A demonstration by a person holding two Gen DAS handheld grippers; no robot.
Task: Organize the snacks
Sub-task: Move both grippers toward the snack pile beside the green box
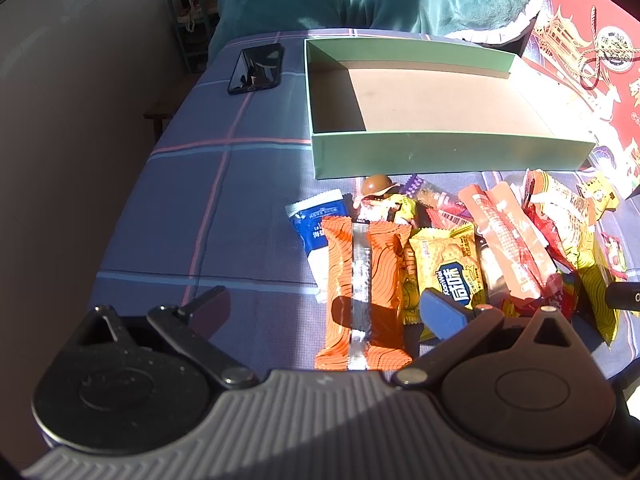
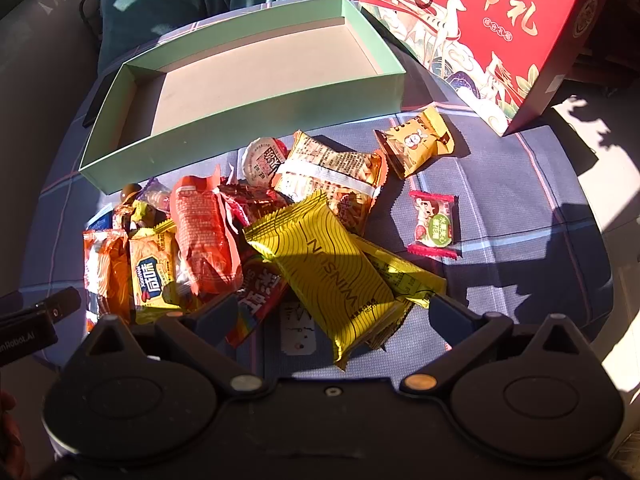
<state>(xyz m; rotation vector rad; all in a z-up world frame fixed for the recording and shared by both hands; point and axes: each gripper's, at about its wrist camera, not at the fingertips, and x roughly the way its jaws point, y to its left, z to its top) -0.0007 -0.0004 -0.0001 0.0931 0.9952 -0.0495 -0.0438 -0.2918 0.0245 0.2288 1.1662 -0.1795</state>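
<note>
Zero snacks in green box (image 2: 256, 120) yet; box empty at 12 o'clock. Snack pile (image 2: 280, 232) loose on surface (image 1: 160, 208), just below box. Left gripper (image 1: 320, 304), right gripper (image 2: 332, 312): fingers released, holding nothing. All sorting left.

Harsh sunlight, deep shadows, fisheye-warped edges.

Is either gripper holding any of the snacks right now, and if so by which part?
Nothing is held. The left gripper and right gripper both stand open above the snacks.
</note>
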